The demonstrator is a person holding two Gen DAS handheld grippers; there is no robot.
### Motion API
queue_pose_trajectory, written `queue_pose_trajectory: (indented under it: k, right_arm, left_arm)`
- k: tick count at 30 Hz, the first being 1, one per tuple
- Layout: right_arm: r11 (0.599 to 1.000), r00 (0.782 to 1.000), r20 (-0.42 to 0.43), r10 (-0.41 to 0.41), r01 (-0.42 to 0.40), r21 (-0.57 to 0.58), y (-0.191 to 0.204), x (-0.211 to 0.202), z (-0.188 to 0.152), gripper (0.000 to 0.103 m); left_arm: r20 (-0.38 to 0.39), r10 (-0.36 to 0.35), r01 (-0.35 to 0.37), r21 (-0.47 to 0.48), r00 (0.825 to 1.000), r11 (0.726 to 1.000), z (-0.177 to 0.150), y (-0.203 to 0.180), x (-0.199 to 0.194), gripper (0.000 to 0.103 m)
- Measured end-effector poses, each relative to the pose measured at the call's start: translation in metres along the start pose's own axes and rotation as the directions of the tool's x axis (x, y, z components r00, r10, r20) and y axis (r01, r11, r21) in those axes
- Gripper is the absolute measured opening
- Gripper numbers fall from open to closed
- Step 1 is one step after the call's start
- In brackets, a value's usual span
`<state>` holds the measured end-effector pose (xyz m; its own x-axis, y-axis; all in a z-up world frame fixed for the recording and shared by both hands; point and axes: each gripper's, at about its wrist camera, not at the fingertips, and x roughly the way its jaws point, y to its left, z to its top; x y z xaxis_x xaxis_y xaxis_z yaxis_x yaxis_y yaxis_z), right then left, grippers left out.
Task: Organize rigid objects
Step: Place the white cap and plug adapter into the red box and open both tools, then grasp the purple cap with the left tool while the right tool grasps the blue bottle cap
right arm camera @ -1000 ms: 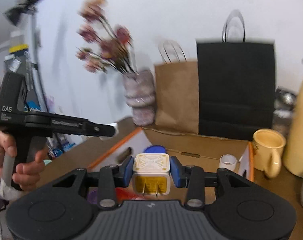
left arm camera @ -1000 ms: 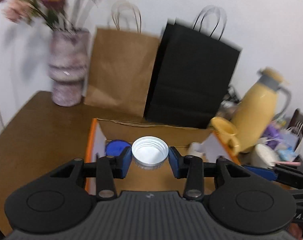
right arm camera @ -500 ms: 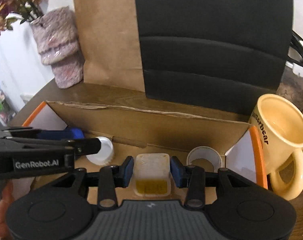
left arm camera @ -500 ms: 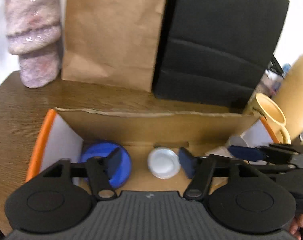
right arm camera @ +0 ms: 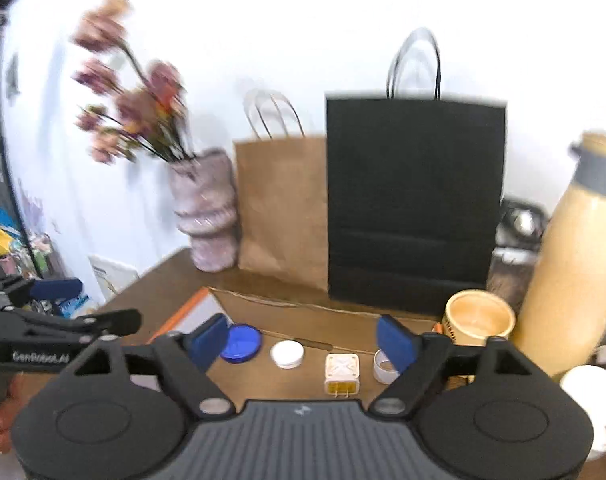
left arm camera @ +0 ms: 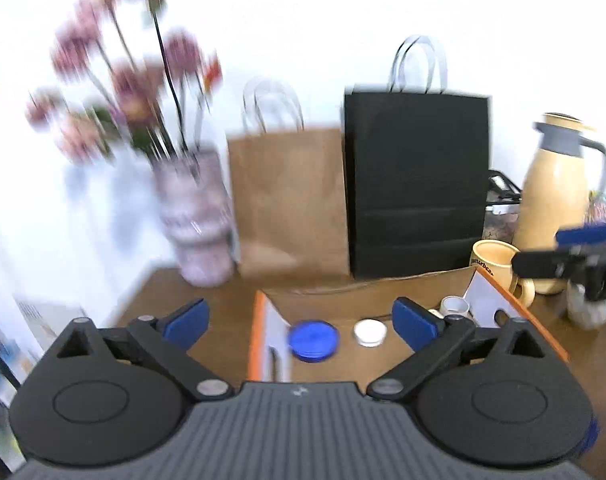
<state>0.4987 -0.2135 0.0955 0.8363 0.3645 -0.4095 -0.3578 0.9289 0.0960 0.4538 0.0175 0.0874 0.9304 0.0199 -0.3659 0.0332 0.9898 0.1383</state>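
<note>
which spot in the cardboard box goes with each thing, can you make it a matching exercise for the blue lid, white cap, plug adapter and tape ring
Things:
1. blue lid
2. white cap
3. plug adapter
4. tape ring

Places in the box, seen from the right wrist:
A. rightmost, nearest the mug
B. second from left
C. leftmost
D. between cap and ring

Pairs: 1-C, 2-B, 3-D, 4-A

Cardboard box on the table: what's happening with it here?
A person with a gripper in each hand is sorting small items into the cardboard box. Blue lid, white cap, plug adapter and white ring lie inside. Left gripper and right gripper have just been opening their jaws, nothing between them.
</note>
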Motion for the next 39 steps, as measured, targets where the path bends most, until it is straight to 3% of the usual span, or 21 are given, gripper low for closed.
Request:
queue_pose_trajectory:
  k: [4,8,13,16,18,23,28,33,36,39]
  right_arm:
    - [0.999,0.993,0.112,0.038,-0.04,0.017,0.026,-0.064,-0.041,0.089]
    - [0.999,0.979,0.198,0.048,-0.051,0.01,0.059,-0.125,-0.099,0.102]
    - [0.998,0.977,0.209,0.032,-0.019,-0.066,0.104,-0.185,-0.172,0.103]
    - [0.999,0.977,0.213,0.013,-0.005,-0.039,0.118,-0.217,-0.212,0.103]
    - [1.0,0.981,0.195,0.009,-0.005,-0.025,0.123,-0.233,-0.234,0.103]
    - [0.996,0.984,0.166,-0.063,0.073,-0.052,0.122,-0.254,-0.259,0.103]
    - [0.993,0.982,0.156,-0.102,0.091,0.078,0.097,-0.252,-0.262,0.103]
    - [0.985,0.98,0.146,-0.138,0.12,0.122,0.078,-0.246,-0.262,0.103]
    - [0.981,0.973,0.151,-0.177,0.163,0.102,0.07,-0.233,-0.261,0.103]
    - [0.972,0.966,0.111,-0.233,0.227,0.065,0.063,-0.208,-0.252,0.103]
  left_arm:
    - [0.122,0.009,-0.009,-0.002,0.992,1.0,-0.039,-0.005,-0.089,0.103]
    - [0.248,-0.031,0.028,0.016,0.968,0.999,-0.102,-0.017,-0.178,0.103]
    - [0.206,0.013,0.0,-0.067,0.978,0.998,-0.166,-0.023,-0.232,0.103]
    - [0.199,0.053,-0.031,-0.111,0.978,0.993,-0.188,-0.017,-0.257,0.103]
    - [0.19,0.034,-0.004,-0.156,0.981,0.988,-0.195,-0.011,-0.27,0.103]
    - [0.197,0.051,-0.022,-0.148,0.979,0.989,-0.202,-0.012,-0.283,0.103]
    - [0.165,-0.05,0.087,-0.221,0.985,0.971,-0.205,-0.013,-0.273,0.103]
    - [0.131,-0.075,0.099,-0.189,0.989,0.977,-0.208,-0.032,-0.252,0.103]
    - [0.064,-0.094,0.103,-0.161,0.994,0.982,-0.204,-0.044,-0.224,0.103]
    - [-0.036,-0.14,0.13,-0.193,0.99,0.973,-0.195,-0.045,-0.188,0.103]
